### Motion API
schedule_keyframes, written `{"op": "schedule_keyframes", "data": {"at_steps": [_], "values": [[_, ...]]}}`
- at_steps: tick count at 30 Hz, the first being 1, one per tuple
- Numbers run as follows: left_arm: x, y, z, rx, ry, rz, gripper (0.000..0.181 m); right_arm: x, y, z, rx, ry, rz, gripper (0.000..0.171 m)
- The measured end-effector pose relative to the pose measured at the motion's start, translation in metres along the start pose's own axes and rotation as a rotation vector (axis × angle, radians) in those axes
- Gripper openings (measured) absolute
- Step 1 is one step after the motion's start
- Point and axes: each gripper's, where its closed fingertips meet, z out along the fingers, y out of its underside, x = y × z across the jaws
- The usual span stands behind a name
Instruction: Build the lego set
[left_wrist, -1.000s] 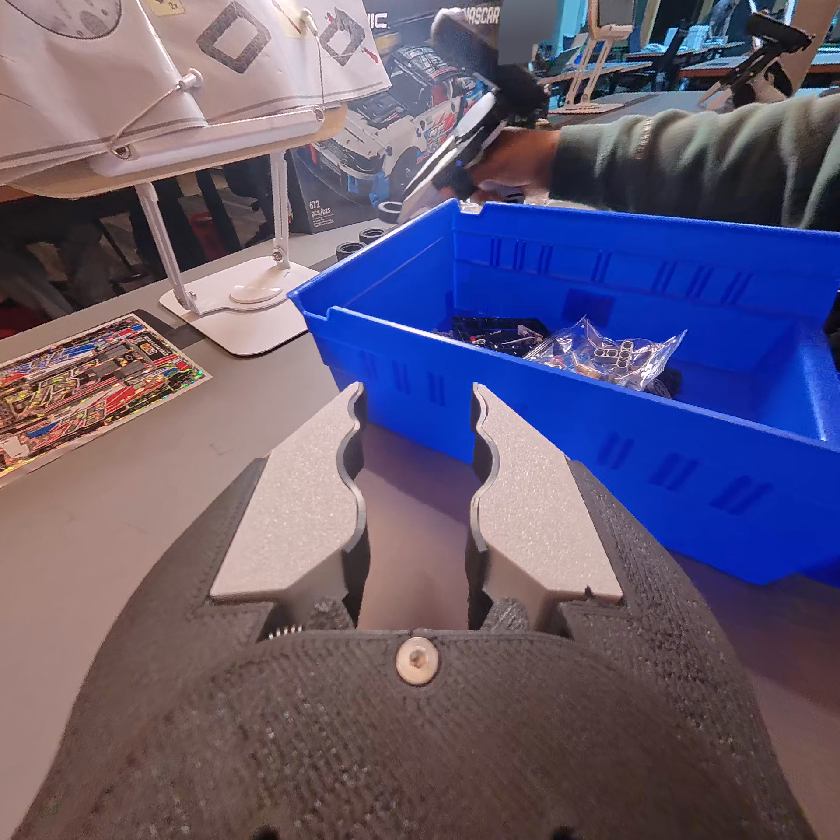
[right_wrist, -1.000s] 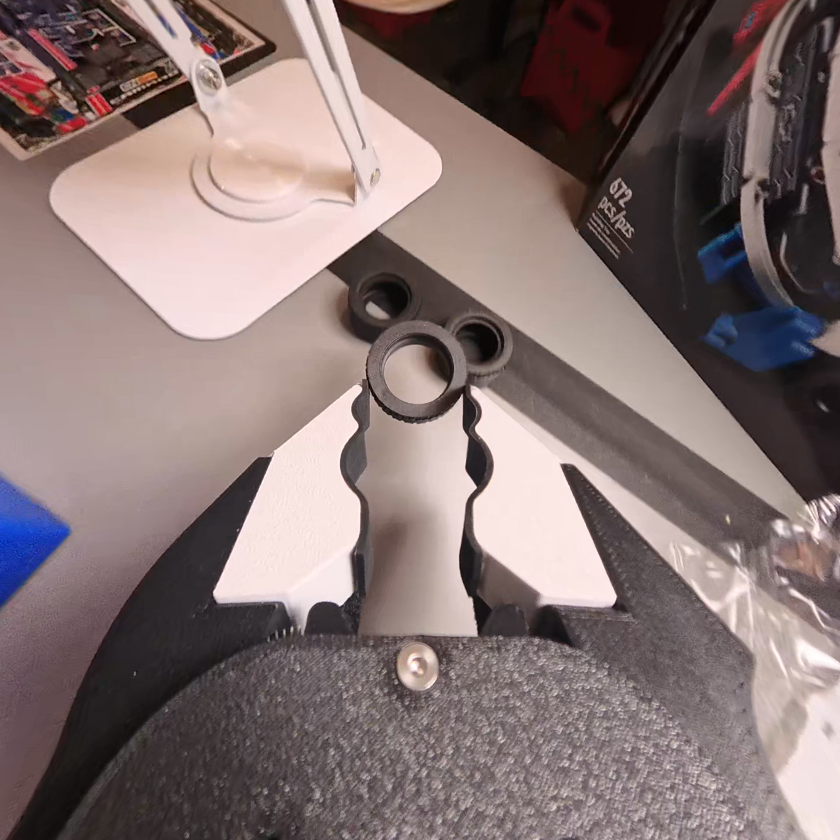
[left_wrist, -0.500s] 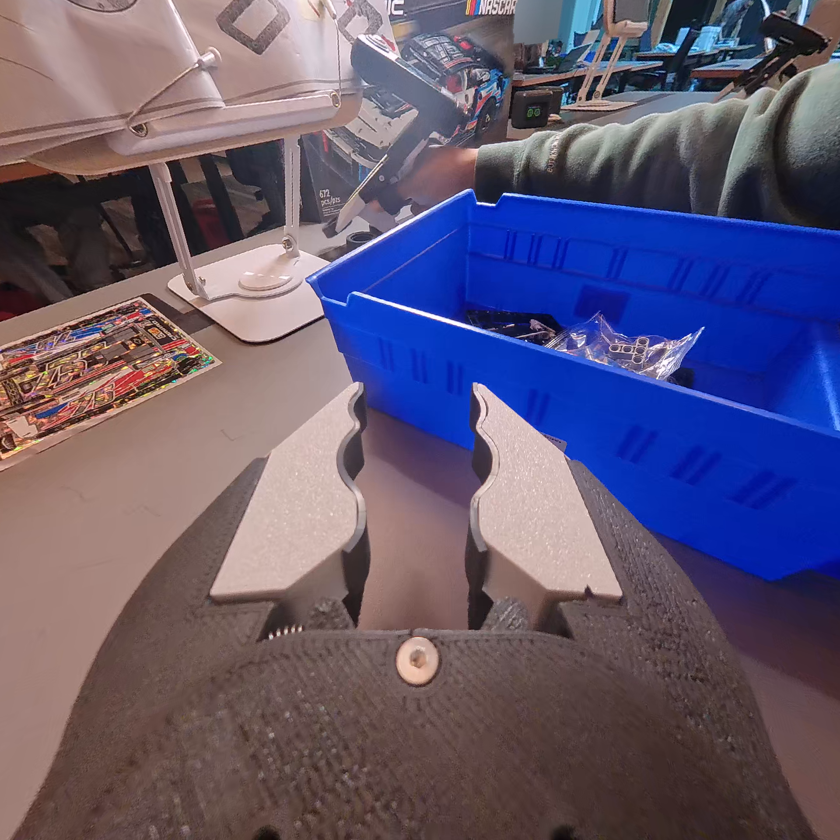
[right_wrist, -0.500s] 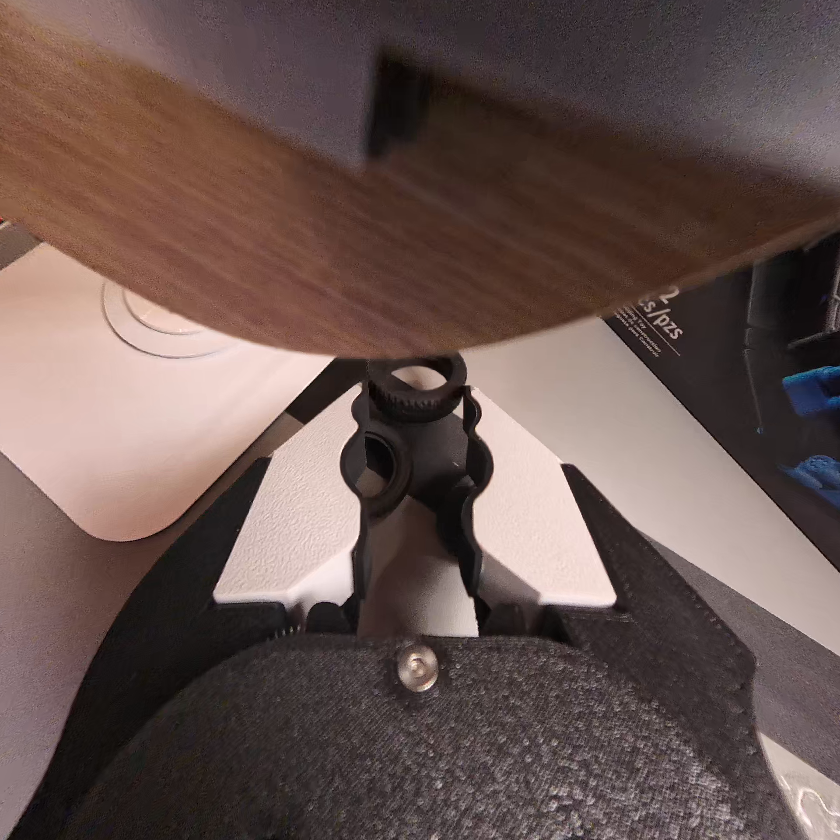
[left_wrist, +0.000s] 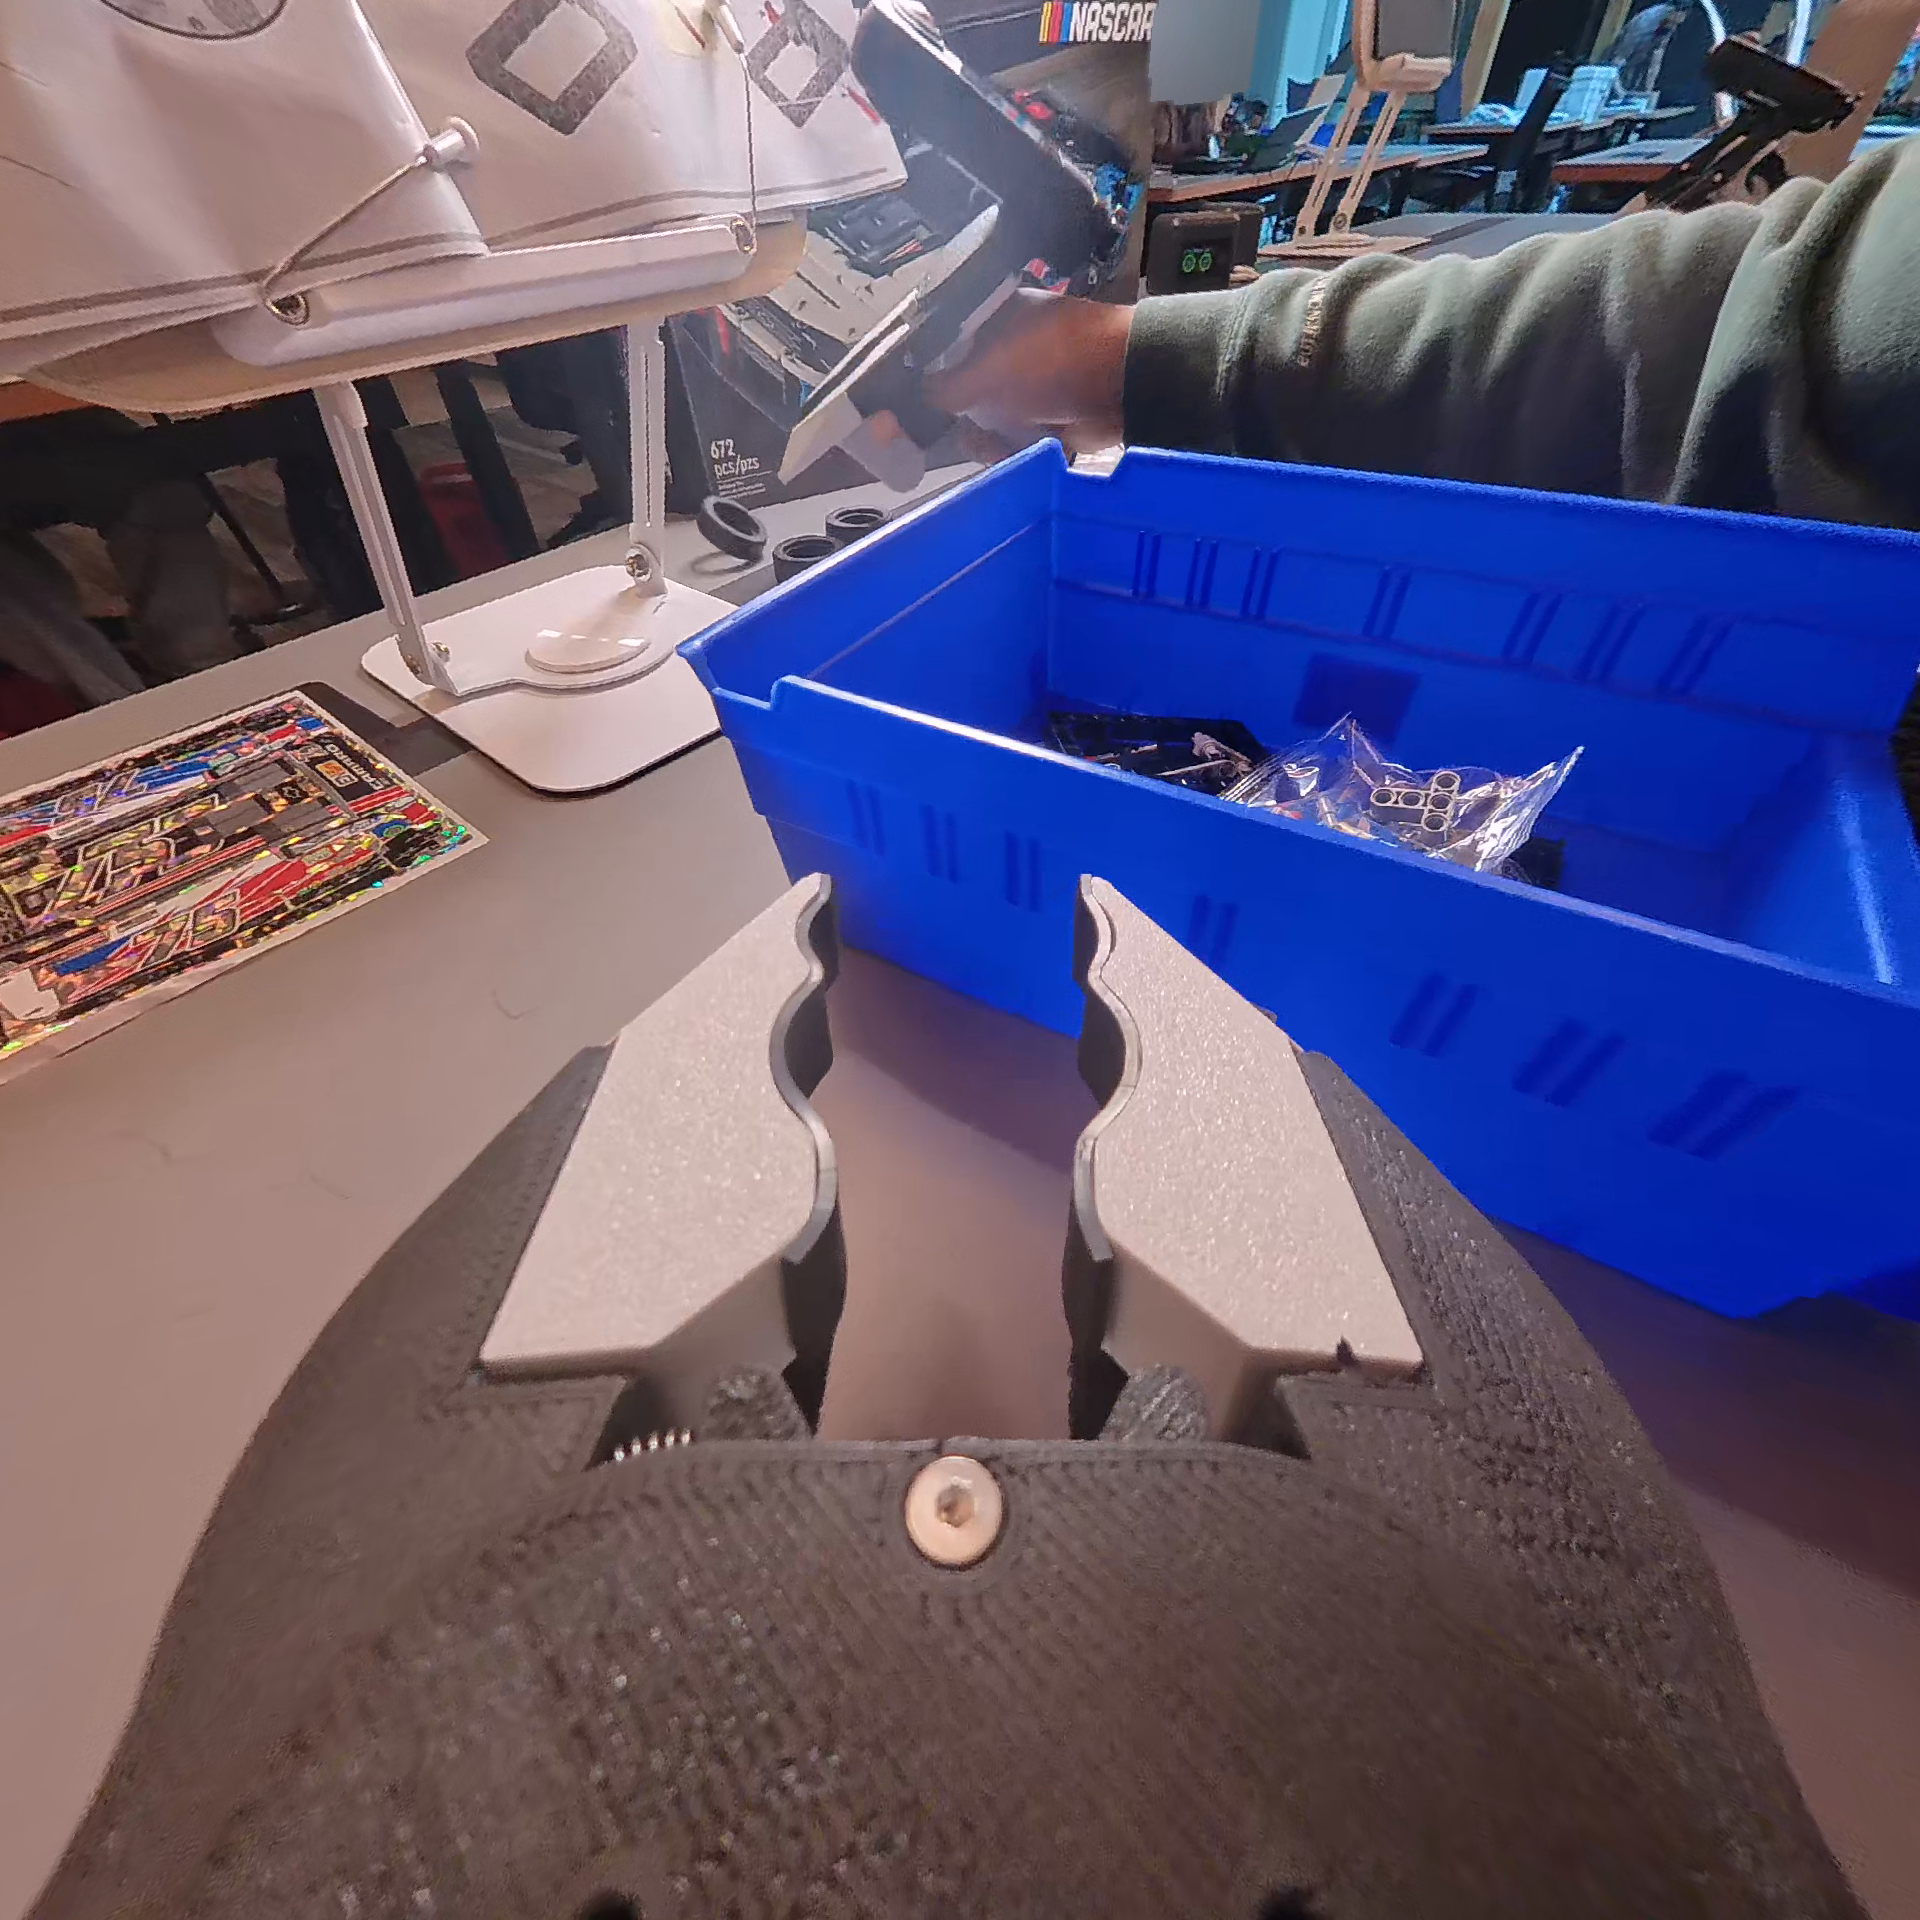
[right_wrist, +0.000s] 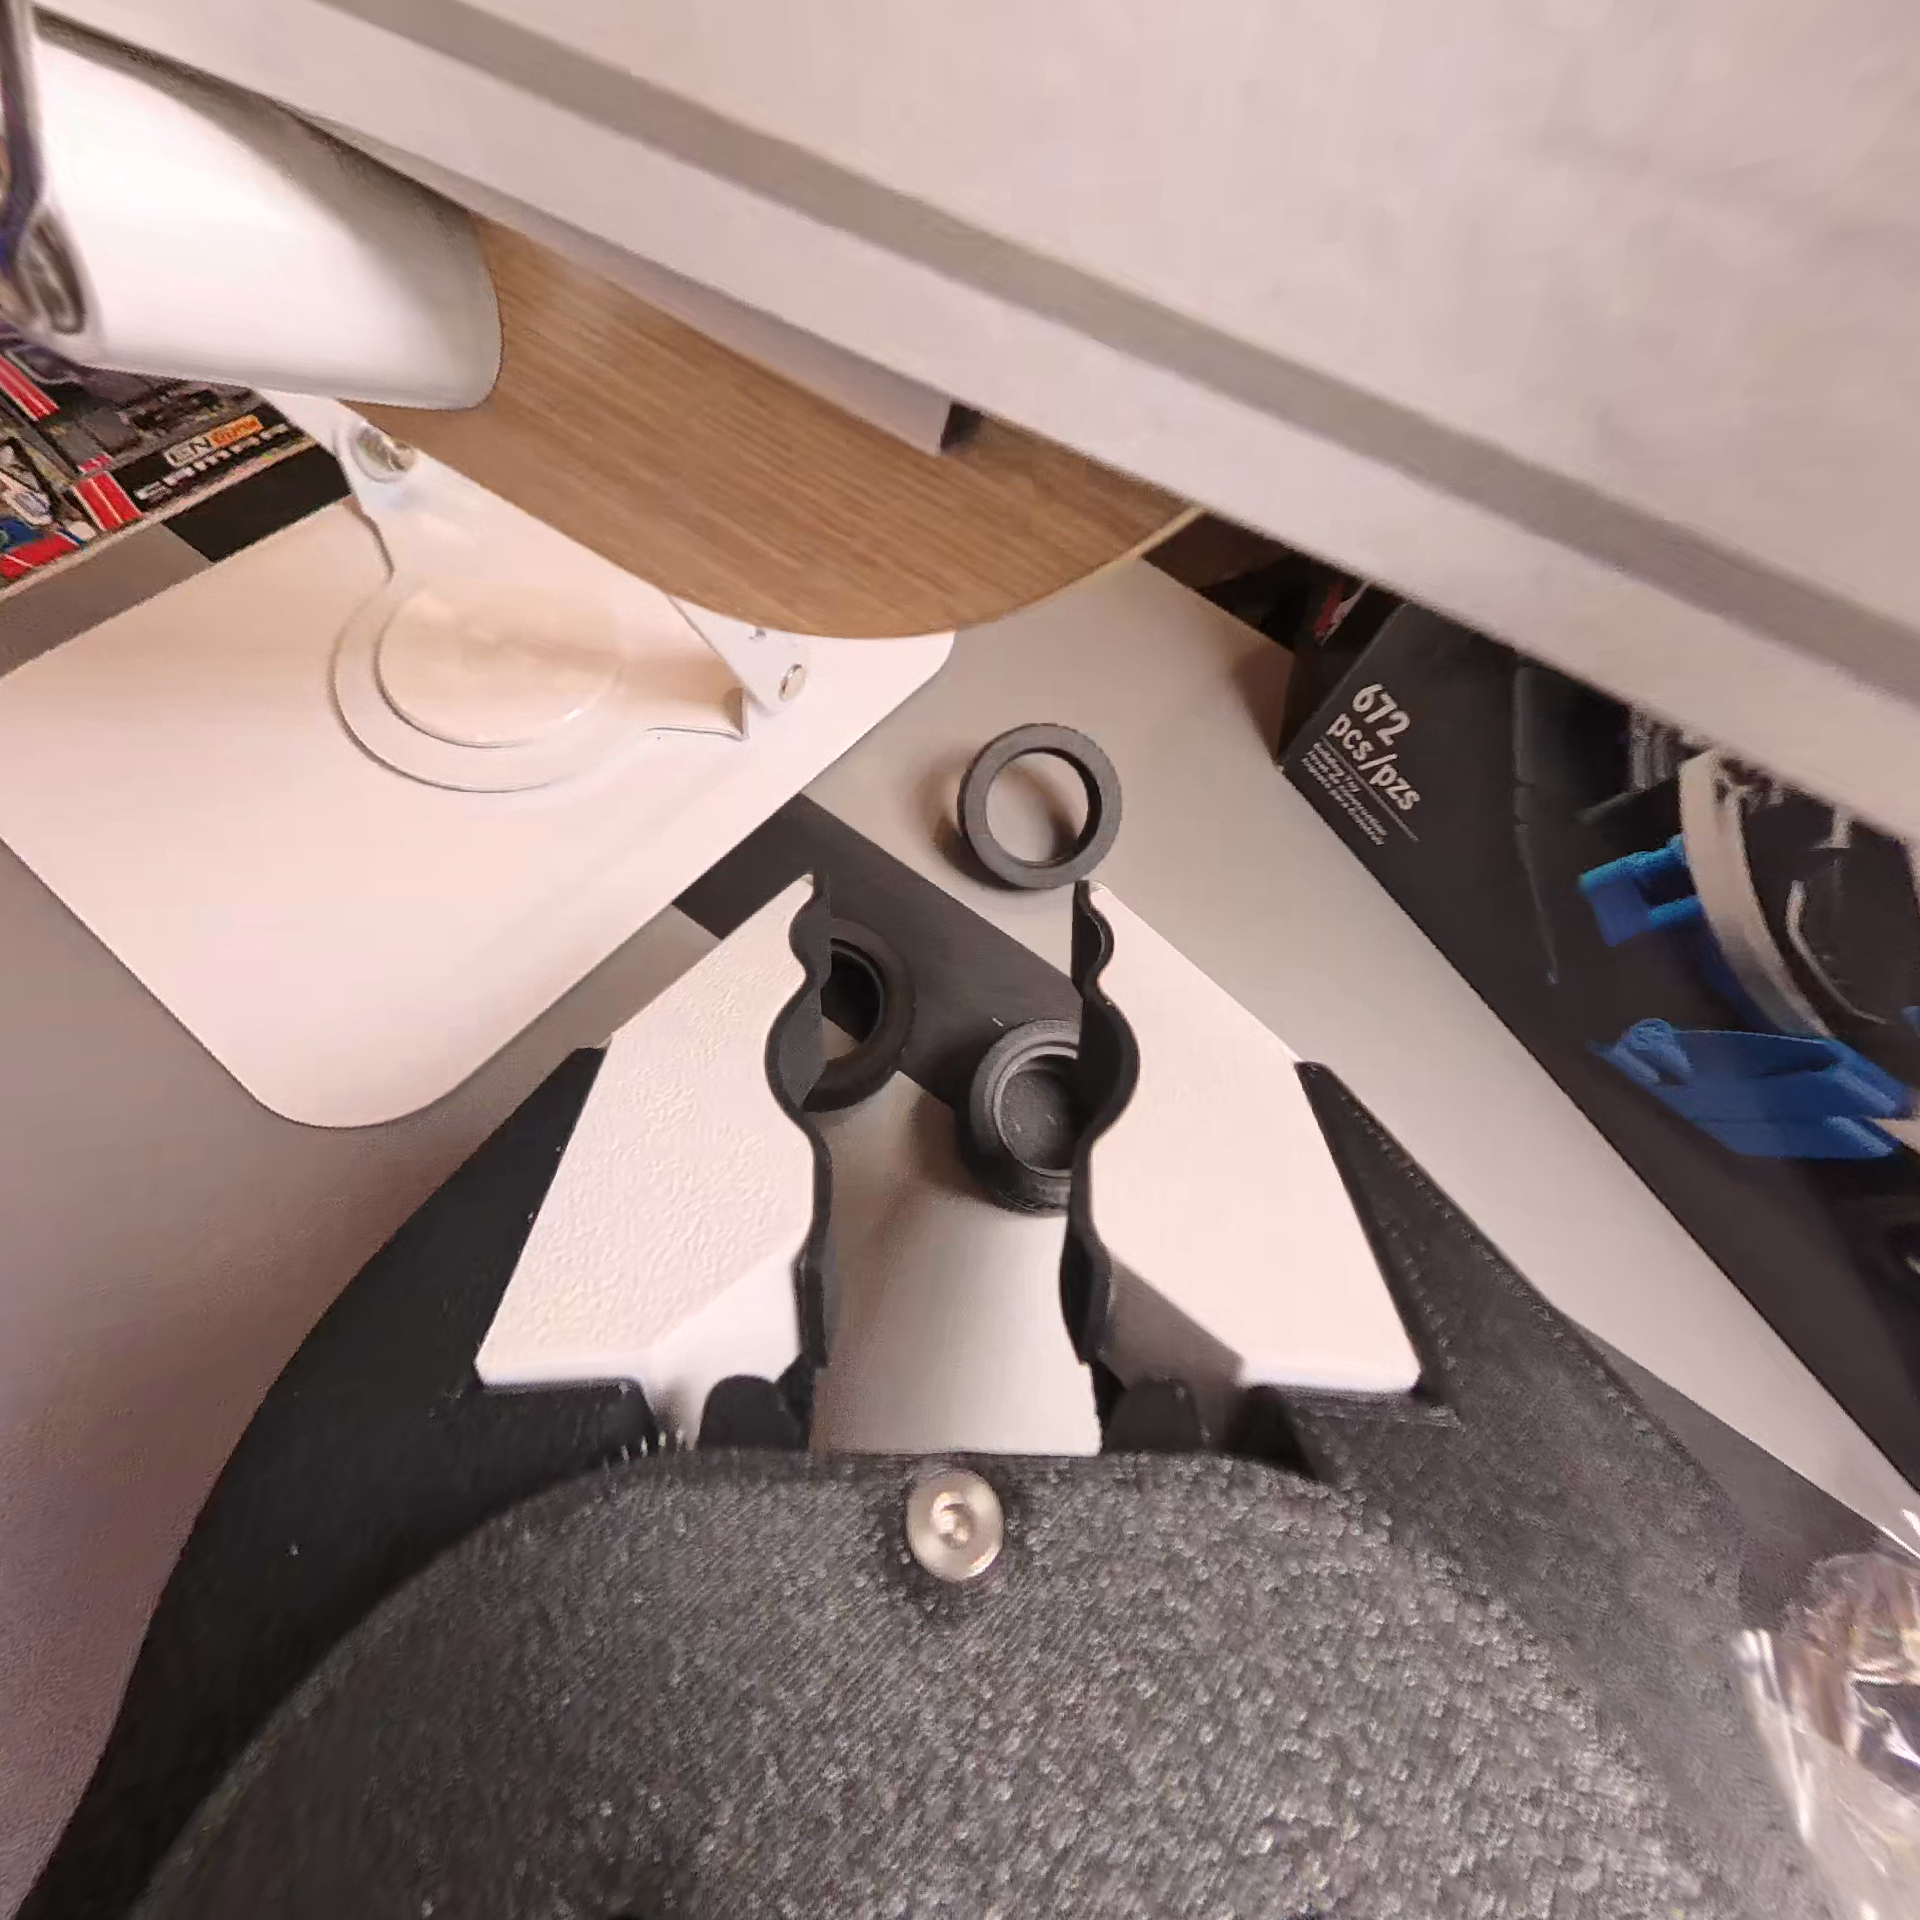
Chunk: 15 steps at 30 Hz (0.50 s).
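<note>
My right gripper (right_wrist: 945, 899) is open and empty, low over the grey table. A black rubber tyre (right_wrist: 1039, 805) lies flat just beyond its fingertips, apart from them. Two more black tyres (right_wrist: 852, 1023) (right_wrist: 1023, 1127) sit on the table under the gap between the fingers. My left gripper (left_wrist: 951, 894) is open and empty in front of the blue bin (left_wrist: 1351, 997). The bin holds clear bags of Lego parts (left_wrist: 1403, 800). In the left wrist view the right gripper (left_wrist: 831, 436) hangs above the three tyres (left_wrist: 800, 545).
A white stand base (right_wrist: 312, 831) sits left of the tyres, and its booklet board (right_wrist: 1247, 260) overhangs them. The black Lego box (right_wrist: 1558, 831) stands to the right. A sticker sheet (left_wrist: 187, 852) lies at the left. A clear bag (right_wrist: 1849, 1714) is at the lower right.
My right gripper carried a tyre over to the two others, opened and let it go; the tyre now lies on the table. My left gripper stayed open and barely moved.
</note>
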Motion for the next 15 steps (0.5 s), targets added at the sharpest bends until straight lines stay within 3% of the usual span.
{"op": "schedule_keyframes", "data": {"at_steps": [9,15], "values": [[-0.001,-0.003,-0.003,0.008,-0.018,0.02,0.043,0.009,0.001,-0.031,0.099,0.006,-0.041,0.046],[-0.002,-0.007,-0.006,0.02,-0.023,0.024,0.043,-0.053,0.068,-0.12,-0.114,-0.366,-0.098,0.054]]}}
